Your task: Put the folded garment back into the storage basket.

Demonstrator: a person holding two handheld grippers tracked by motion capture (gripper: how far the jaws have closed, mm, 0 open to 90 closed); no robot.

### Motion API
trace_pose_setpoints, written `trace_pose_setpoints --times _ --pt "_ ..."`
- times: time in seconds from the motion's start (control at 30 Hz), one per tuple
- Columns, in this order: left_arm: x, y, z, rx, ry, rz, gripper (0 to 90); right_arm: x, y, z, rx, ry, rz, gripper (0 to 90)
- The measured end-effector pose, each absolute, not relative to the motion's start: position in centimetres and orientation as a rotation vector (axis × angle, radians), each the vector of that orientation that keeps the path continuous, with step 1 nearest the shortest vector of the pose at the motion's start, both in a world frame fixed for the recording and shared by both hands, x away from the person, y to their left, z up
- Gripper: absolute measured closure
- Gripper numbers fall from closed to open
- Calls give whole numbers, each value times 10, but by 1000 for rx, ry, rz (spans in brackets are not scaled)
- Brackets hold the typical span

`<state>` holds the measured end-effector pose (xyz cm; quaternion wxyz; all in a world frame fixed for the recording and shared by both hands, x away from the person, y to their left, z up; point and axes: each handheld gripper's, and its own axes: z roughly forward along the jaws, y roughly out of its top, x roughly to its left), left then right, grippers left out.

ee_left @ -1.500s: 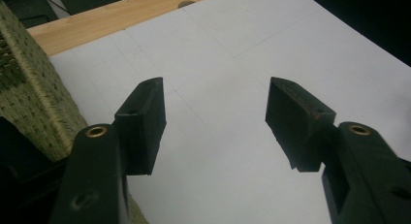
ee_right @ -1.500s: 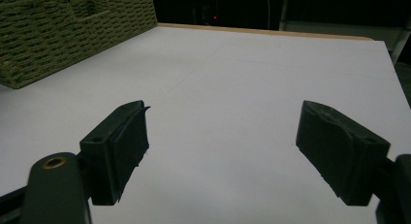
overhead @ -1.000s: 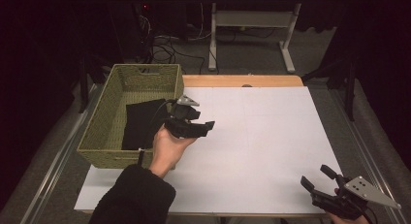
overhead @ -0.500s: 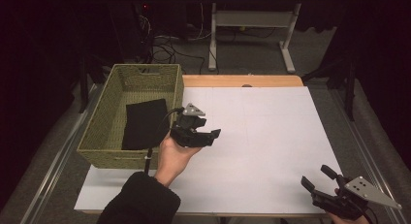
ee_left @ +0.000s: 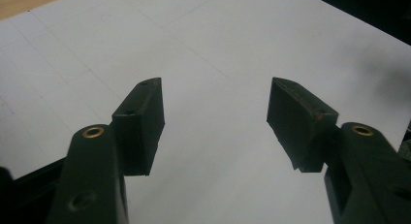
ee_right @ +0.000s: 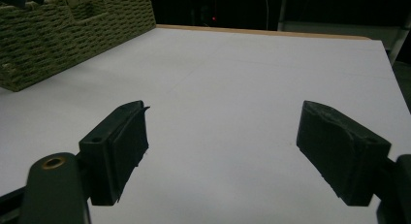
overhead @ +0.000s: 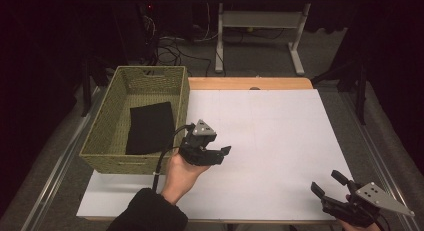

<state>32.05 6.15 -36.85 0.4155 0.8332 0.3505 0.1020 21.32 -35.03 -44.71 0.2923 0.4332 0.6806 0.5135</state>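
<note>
Cloth (overhead: 150, 127) lay flat in the basket (overhead: 102, 156), long axis running away from me. My left gripper (overhead: 220, 153), nearer, stood beside it over paper, jaws wide, empty; right gripper (overhead: 327, 183) likewise, far off.

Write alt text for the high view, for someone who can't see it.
A black cloth lies flat in a woven basket at the left of a white-topped table. The left hand-held gripper hangs open beside it; the right hand-held gripper rests open at the near right corner.
</note>
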Motion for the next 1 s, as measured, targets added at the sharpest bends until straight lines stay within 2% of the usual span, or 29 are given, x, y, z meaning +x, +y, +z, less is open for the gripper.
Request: trace_pose_setpoints --times 0.57,0.73,1.0 --pt "286 79 -396 2092 875 224 360 212 -350 -447 1156 1807 1361 191" --pt "268 88 -402 2086 839 281 359 213 -350 -447 1155 1810 1359 191" --pt "254 106 -409 2075 853 275 359 213 -350 -447 1151 1812 1359 191"
